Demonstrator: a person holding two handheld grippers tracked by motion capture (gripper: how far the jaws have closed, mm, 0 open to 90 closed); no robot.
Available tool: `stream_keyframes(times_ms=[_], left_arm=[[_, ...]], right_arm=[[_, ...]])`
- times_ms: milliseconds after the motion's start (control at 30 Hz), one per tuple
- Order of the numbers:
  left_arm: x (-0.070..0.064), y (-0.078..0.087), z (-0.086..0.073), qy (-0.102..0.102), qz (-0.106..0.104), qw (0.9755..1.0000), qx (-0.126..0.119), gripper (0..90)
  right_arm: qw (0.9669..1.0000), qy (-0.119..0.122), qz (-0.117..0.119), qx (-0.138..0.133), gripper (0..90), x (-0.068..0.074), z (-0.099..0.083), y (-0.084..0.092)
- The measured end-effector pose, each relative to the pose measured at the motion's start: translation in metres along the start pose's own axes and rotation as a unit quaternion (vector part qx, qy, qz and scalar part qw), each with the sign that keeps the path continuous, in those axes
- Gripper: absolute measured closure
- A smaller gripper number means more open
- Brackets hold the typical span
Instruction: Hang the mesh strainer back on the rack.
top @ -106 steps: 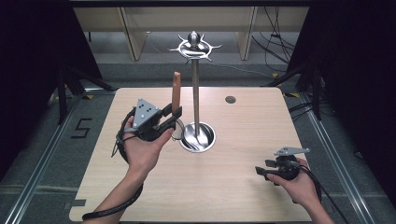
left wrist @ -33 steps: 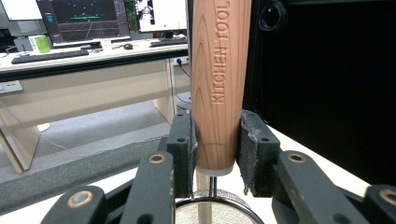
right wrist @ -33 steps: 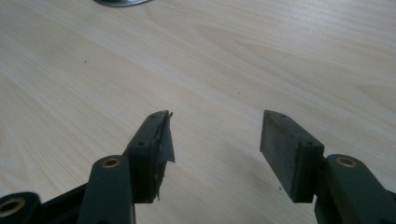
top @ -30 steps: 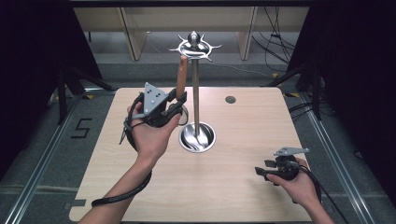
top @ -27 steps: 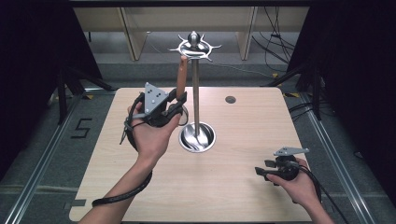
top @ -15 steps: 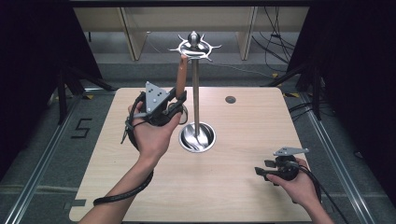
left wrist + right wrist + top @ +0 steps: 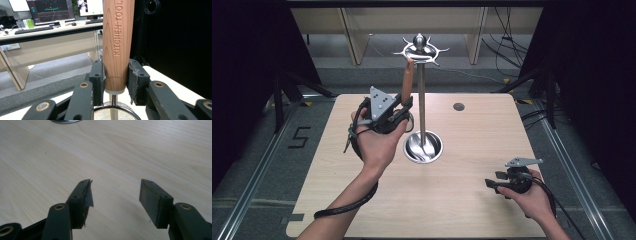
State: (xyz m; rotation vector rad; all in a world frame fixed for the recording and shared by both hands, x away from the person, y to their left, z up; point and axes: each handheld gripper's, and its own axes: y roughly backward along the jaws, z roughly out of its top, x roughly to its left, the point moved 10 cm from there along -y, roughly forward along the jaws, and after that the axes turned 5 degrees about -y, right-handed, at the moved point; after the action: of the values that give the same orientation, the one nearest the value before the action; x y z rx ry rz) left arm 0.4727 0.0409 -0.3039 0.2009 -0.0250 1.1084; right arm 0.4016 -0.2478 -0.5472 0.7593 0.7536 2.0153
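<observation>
The left gripper [image 7: 115, 82] is clamped on one smooth, round wooden handle [image 7: 117, 45] stamped "KITCHEN TOOL", with a metal neck and a rounded wire-mesh part below it. In the high view the handle [image 7: 406, 82] stands upright just left of the one shiny metal stand [image 7: 422, 95], a thin pole on a round dished base, topped by a ring of curved hooks. The right gripper [image 7: 113, 197] rests low over the pale wood-grain table [image 7: 472, 200], its two padded jaws apart.

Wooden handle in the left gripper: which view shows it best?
The left gripper view: the wooden handle stands upright between the fingers, its lettering readable. The high view shows it small beside the stand. The right gripper view faces the table.
</observation>
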Motion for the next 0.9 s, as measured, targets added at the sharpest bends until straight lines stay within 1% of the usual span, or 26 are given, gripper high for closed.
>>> stream_keyframes(times_ms=[300,433,467,533,633,700,767,800,900], left_arm=[[0.001,-0.004,0.001,-0.002,0.005,1.0,0.001,67.8],[0.001,-0.006,0.001,-0.003,0.006,1.0,0.002,67.7],[0.001,-0.006,0.001,-0.003,0.007,1.0,0.003,67.7],[0.001,-0.007,0.001,-0.003,0.008,1.0,0.002,67.7],[0.001,-0.008,0.001,-0.006,0.01,0.9999,0.003,67.7],[0.001,-0.009,0.0,-0.006,0.01,0.9999,0.003,67.7],[0.001,-0.01,0.0,-0.006,0.011,0.9999,0.004,67.7],[0.001,-0.01,0.001,-0.005,0.011,0.9999,0.004,67.7],[0.001,-0.011,0.001,-0.008,0.012,0.9999,0.005,67.7]], right_arm=[[1.0,0.0,0.0,0.001,43.5,0.0,0.0,0.0],[1.0,-0.003,0.002,0.004,43.4,0.0,-0.001,0.0],[0.9999,-0.01,0.003,0.008,43.4,0.001,-0.002,0.0],[1.0,-0.002,0.002,0.003,43.5,0.0,-0.001,0.0],[1.0,-0.002,0.001,0.004,43.5,0.0,-0.001,0.0],[0.9998,-0.015,0.003,0.011,43.4,0.002,-0.002,0.001],[0.9999,-0.011,0.003,0.008,43.4,0.002,-0.002,0.001],[1.0,-0.002,0.001,0.004,43.4,0.0,-0.001,0.0],[1.0,-0.002,0.002,0.004,43.4,0.0,-0.001,0.0]])
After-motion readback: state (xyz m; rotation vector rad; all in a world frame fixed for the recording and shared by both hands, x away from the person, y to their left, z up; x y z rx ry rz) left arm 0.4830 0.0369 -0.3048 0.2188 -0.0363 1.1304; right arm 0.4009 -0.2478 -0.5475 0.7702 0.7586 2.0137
